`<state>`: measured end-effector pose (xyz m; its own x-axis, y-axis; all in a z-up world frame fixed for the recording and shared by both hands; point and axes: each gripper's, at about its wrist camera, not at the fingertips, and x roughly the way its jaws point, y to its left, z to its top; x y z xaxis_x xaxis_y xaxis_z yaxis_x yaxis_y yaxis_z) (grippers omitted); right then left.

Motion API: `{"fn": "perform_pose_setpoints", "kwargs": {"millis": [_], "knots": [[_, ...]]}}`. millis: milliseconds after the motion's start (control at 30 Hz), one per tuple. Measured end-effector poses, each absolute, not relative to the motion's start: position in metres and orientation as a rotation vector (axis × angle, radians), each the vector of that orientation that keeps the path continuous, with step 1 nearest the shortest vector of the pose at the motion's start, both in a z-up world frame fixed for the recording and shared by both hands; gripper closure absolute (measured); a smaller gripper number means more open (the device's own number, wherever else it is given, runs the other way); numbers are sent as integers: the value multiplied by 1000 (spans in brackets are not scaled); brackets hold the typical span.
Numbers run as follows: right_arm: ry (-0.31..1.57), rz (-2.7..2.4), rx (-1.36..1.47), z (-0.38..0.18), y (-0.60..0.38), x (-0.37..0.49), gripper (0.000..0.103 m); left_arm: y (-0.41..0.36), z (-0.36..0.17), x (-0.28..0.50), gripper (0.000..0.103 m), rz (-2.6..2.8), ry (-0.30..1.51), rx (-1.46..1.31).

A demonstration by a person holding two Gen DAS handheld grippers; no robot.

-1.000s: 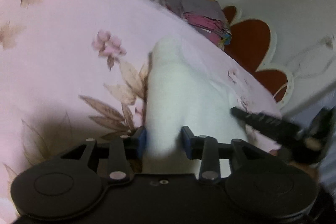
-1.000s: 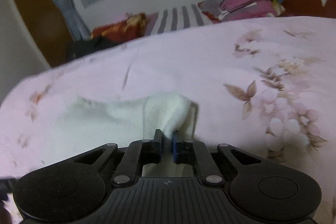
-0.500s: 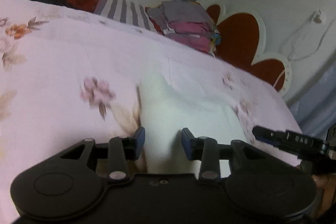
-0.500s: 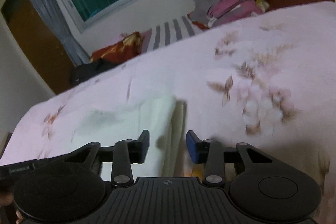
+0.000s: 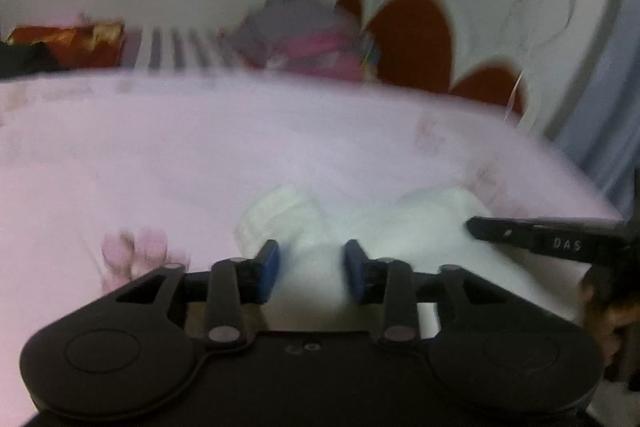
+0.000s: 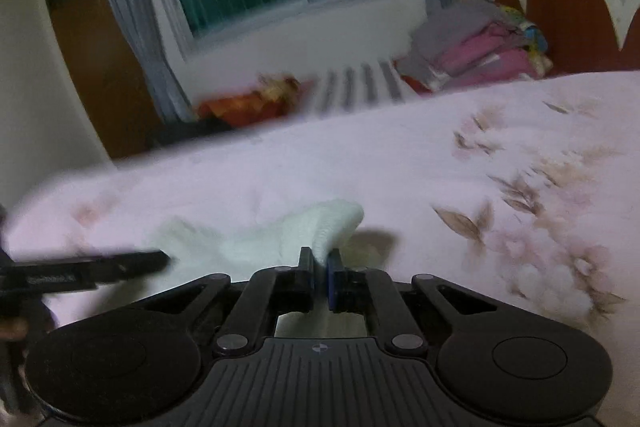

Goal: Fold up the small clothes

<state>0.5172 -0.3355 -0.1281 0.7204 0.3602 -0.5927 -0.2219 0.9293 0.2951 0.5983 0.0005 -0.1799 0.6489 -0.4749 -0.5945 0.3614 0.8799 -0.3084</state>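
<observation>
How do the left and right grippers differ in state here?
The left gripper has its jaws apart and opening, the white garment lying loose between them; the right gripper is shut, pinching a raised fold of it. Both work the same garment on the pink floral bedspread.

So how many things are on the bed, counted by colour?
White: 1, the white cloth
Black: 2, the left hand-held gripper and the right hand-held gripper
Pink and grey: 1, the pile of clothes
Total: 4
</observation>
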Motion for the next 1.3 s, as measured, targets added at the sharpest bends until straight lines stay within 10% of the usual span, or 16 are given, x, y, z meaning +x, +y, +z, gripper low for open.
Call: {"fn": "perform_pose_setpoints", "kwargs": {"millis": [133,267,1167,1300], "knots": [[735,294,163,-131,-326,522,97,12,-177,604,51,-459,767,-275],[651,219,137,-108,-331,509,70,33,-145,577,54,-428,653,-290],[840,298,507,-113,-343,446,69,33,-164,520,64,-398,788,-402],[837,316,415,-113,-333,446,92,25,-165,519,67,-399,796,-403]]}}
